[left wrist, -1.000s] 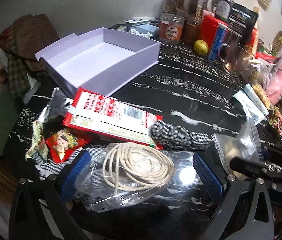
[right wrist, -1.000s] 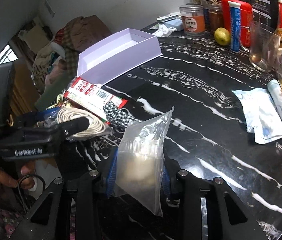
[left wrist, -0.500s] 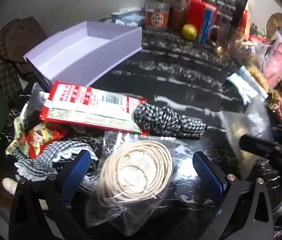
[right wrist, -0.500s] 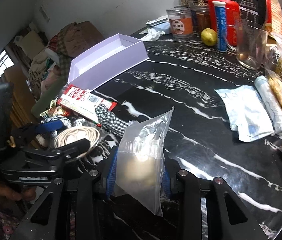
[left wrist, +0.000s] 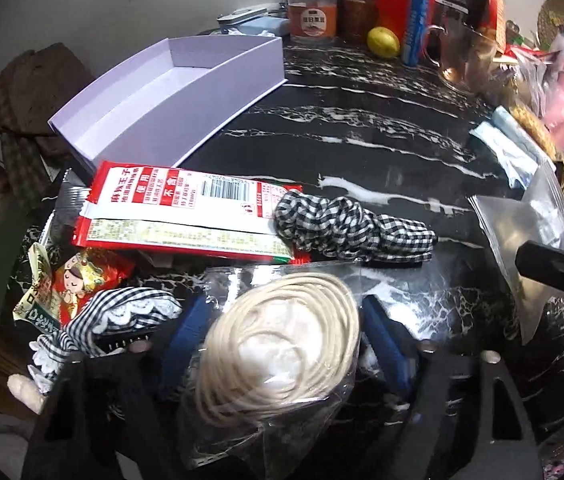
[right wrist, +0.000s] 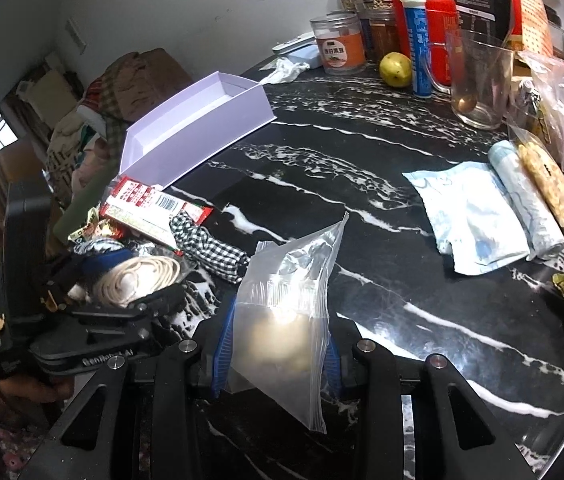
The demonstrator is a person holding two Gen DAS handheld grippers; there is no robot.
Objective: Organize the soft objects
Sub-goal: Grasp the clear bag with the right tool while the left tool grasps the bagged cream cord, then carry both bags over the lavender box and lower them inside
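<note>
Marble with white veining on glossy black formed the table (left wrist: 362,128), and soft packets lay scattered over its near edge. A crinkled clear plastic bag holding a flat coil of cream cord (left wrist: 277,356) sat between the blue ribbed pads of the left gripper (left wrist: 282,344), whose jaws were closing around it, the pads just at the bag's sides. Beside it lay a bunched black-and-white gingham scrunchie (left wrist: 346,228), a second checked cloth piece with a lace edge (left wrist: 129,312), a long flat red-and-white snack packet (left wrist: 185,208) and a small shiny foil candy wrapper (left wrist: 77,280).

The right gripper (right wrist: 277,344) had its jaws clamped on a frosted zip-lock bag (right wrist: 290,300) standing upright, with a pale rounded lump in its lower half. Behind the packets stood a shallow rectangular lavender cardboard box (right wrist: 201,128), open-topped, matte, with nothing in it.

Farther right on the table lay a wrinkled pale blue pouch (right wrist: 474,220) and a rolled pale blue bag (right wrist: 530,208) touching it. At the back stood a clear glass mug (right wrist: 478,80), a yellow lemon (right wrist: 396,69), a blue tube (right wrist: 418,48) and an orange-labelled plastic jar (right wrist: 340,46).
</note>
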